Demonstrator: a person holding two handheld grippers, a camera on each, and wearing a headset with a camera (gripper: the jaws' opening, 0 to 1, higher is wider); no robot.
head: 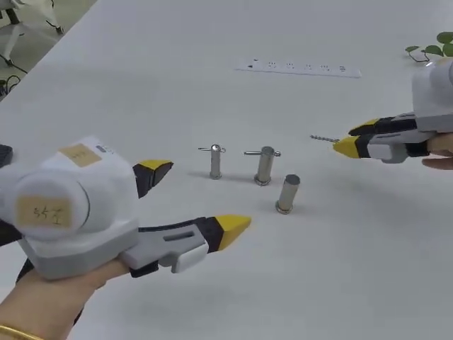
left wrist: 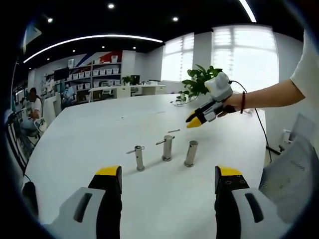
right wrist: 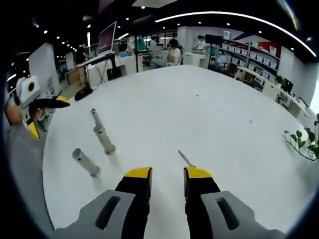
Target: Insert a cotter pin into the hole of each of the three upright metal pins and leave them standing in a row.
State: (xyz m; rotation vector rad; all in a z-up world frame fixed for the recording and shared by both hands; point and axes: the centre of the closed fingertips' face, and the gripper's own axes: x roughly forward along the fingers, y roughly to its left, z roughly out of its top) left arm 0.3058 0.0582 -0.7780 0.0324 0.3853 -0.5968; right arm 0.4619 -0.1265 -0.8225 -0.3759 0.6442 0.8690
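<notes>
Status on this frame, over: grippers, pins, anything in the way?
Left gripper open, empty. Right gripper open, by loose cotter pin on table. Left pin and middle pin fitted, near pin bare. Nothing blocking.

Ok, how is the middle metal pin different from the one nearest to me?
The middle metal pin has a cotter pin through the hole near its top; the nearest metal pin has none. The middle one stands roughly level with the left pin; the nearest one stands forward of those two, out of the row. Both are upright silver cylinders on the white table.
</notes>
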